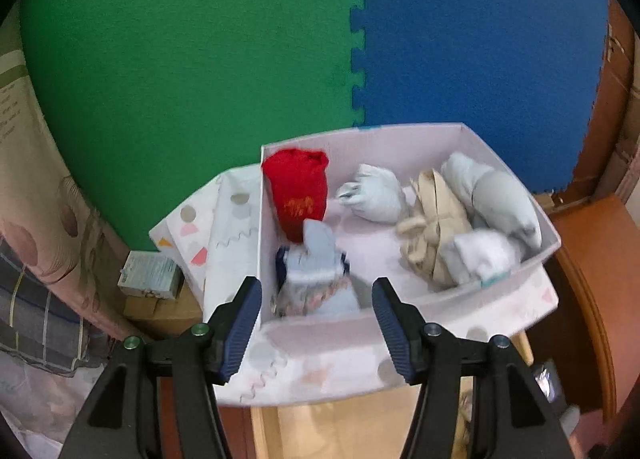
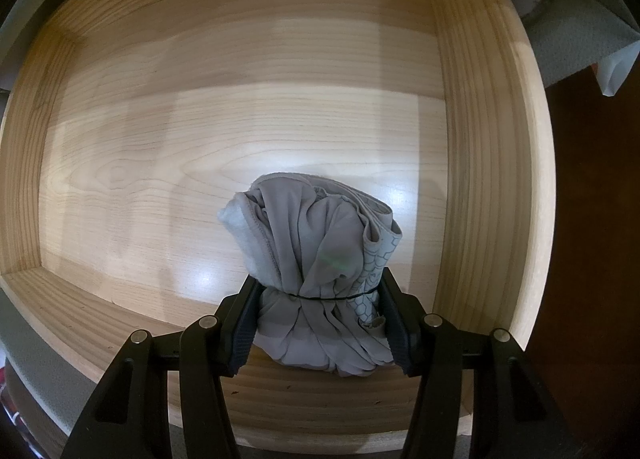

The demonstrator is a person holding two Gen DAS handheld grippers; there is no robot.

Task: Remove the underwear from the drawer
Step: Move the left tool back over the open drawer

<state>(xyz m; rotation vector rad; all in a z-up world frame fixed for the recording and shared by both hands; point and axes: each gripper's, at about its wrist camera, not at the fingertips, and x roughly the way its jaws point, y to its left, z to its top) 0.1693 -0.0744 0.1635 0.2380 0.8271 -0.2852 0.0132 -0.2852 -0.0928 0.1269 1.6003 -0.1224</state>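
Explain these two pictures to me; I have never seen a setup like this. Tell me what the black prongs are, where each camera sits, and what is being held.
The black prongs are two-finger grippers, one held in each of a person's hands. A wide-angle camera on each looks forward along its fingers, so the edges curve.

The left camera shows the left gripper open and empty, in front of a pale patterned box. Inside lie rolled garments: a red bundle, a blue-and-white bundle, and white and beige ones. Green and blue foam mats are behind.

The right camera looks down into a wooden drawer. The right gripper is closed on a grey rolled underwear bundle tied with a thin black band. No other item shows in the drawer.
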